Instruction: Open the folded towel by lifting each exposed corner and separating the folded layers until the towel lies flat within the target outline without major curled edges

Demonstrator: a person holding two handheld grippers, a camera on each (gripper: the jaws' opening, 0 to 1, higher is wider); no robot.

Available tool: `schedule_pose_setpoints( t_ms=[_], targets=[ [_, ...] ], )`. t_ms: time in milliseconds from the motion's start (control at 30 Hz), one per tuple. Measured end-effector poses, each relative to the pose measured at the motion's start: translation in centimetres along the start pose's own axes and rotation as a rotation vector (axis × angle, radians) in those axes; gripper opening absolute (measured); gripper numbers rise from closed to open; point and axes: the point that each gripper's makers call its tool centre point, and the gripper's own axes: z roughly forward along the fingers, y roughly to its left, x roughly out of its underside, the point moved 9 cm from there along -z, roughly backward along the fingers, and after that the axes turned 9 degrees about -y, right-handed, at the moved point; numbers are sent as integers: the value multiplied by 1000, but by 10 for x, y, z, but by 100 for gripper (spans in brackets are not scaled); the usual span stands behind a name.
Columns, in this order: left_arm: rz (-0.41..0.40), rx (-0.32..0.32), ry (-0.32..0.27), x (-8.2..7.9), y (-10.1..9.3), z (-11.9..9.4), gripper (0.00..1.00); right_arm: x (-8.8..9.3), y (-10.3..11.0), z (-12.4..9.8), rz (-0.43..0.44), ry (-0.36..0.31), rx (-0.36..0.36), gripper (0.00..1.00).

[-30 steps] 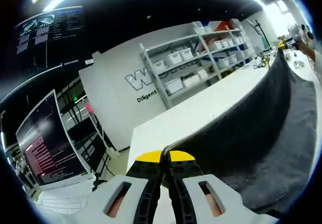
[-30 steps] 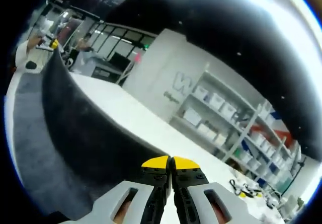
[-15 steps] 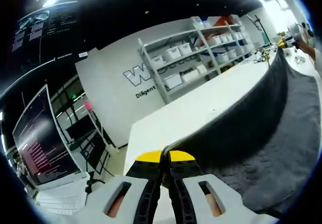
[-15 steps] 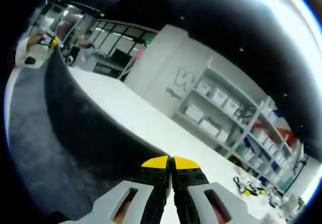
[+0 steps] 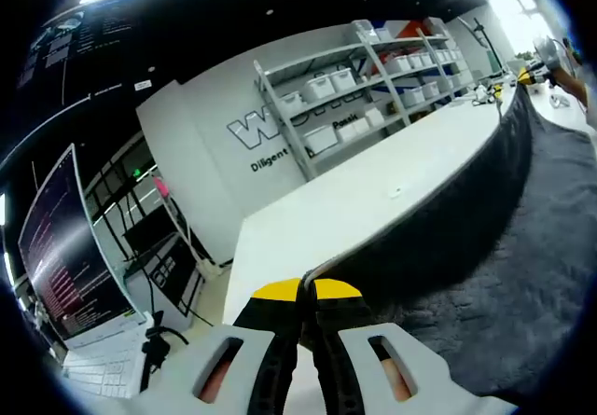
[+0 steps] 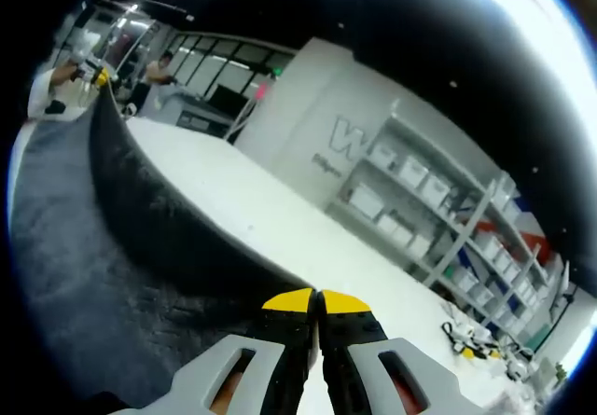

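A dark grey towel hangs stretched between both grippers above a white table. My left gripper is shut on one top corner, with the cloth running off to the right to the other gripper far away. In the right gripper view the same towel spreads to the left, and my right gripper is shut on its near corner. The other gripper pinches the far corner at the upper left. The towel's top edge is taut and its body sags below.
The white table runs behind the towel. White shelving with bins lines the back wall. A monitor stands at the left. Small tools lie on the table's far end. A person's sleeve shows at the far left.
Both views have tilted lower. More of the white table shows behind the towel's top edge, and the towel has come down closer to the table. Both grippers stay shut on their corners.
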Motion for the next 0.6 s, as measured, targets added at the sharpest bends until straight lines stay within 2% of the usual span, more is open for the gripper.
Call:
schedule_pose_setpoints(
  t_ms=[267,600],
  targets=[
    [1,2,31,13,-1,11,2,9,6,11,13,7,-9,0],
    [5,14,58,22,-5,16,2,19,12,24,21,30,-18,0]
  ],
)
